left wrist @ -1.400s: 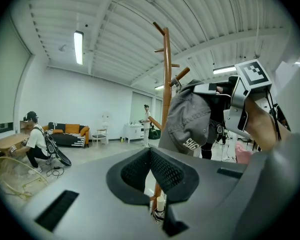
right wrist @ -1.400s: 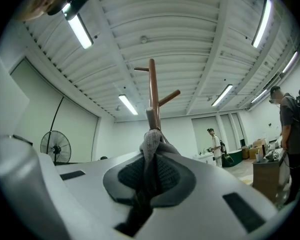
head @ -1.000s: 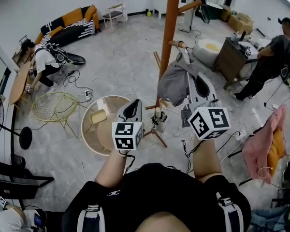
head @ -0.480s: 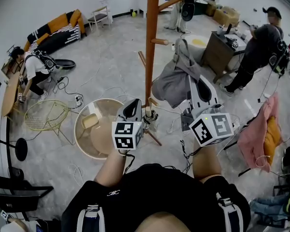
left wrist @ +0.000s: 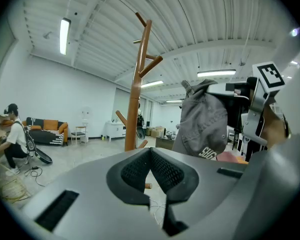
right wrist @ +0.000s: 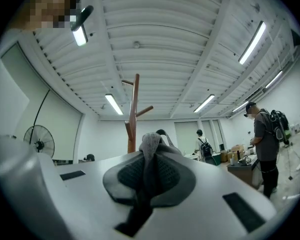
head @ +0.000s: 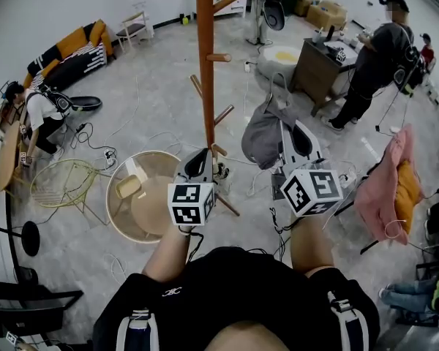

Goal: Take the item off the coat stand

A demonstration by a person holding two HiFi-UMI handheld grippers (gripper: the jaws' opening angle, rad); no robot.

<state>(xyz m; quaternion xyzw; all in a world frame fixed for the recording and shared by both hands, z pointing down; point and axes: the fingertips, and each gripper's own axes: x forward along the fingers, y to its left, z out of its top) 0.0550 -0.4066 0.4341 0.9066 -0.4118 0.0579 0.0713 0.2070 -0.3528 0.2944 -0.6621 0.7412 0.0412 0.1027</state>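
The right gripper [head: 287,128] is gripping a grey cap [head: 263,134], its jaws clamping tight on a fold of the fabric. The cap is hanging free in the air, just right of the wooden coat stand [head: 205,64] and touching none of its pegs. White lettering is showing on the cap's lower edge in the left gripper view. The left gripper [head: 199,163] is hovering on the near side of the stand's pole, its jaws pressing together with nothing between them. A round bench [head: 123,212] is standing on the floor left of the stand's base, and a person [head: 373,64] is standing far right.
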